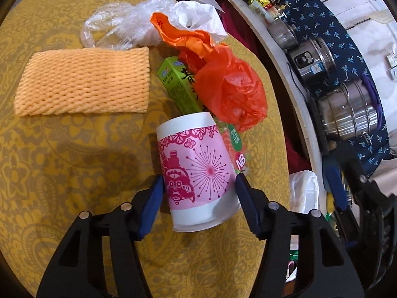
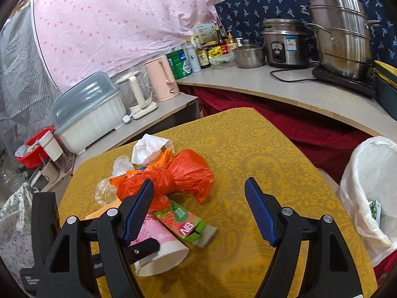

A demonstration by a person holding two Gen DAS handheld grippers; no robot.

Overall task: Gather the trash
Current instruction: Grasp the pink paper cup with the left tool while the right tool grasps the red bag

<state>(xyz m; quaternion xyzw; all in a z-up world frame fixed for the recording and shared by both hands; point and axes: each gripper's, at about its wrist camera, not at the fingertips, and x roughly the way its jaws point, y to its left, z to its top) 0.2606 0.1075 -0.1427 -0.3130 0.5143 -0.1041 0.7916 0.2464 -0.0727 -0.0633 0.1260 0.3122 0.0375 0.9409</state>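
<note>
A pink and white paper cup [image 1: 198, 171] lies on its side on the yellow tablecloth [image 1: 62, 161]. My left gripper [image 1: 199, 186] straddles the cup, its blue pads touching or nearly touching both sides. The cup also shows in the right wrist view [image 2: 161, 248]. Behind it lie an orange plastic bag [image 1: 228, 87], a green carton [image 1: 178, 84], an orange "NB" wrapper [image 2: 183, 223], a yellow foam net [image 1: 84, 84], clear plastic [image 1: 116, 24] and a white tissue [image 2: 148, 149]. My right gripper [image 2: 198, 198] is open and empty above the table.
A white-lined trash bin [image 2: 372, 186] stands off the table's right edge. A counter behind holds steel pots [image 2: 342, 37], a rice cooker [image 2: 285, 42], bottles, kettles [image 2: 161, 79] and a dish box [image 2: 86, 114].
</note>
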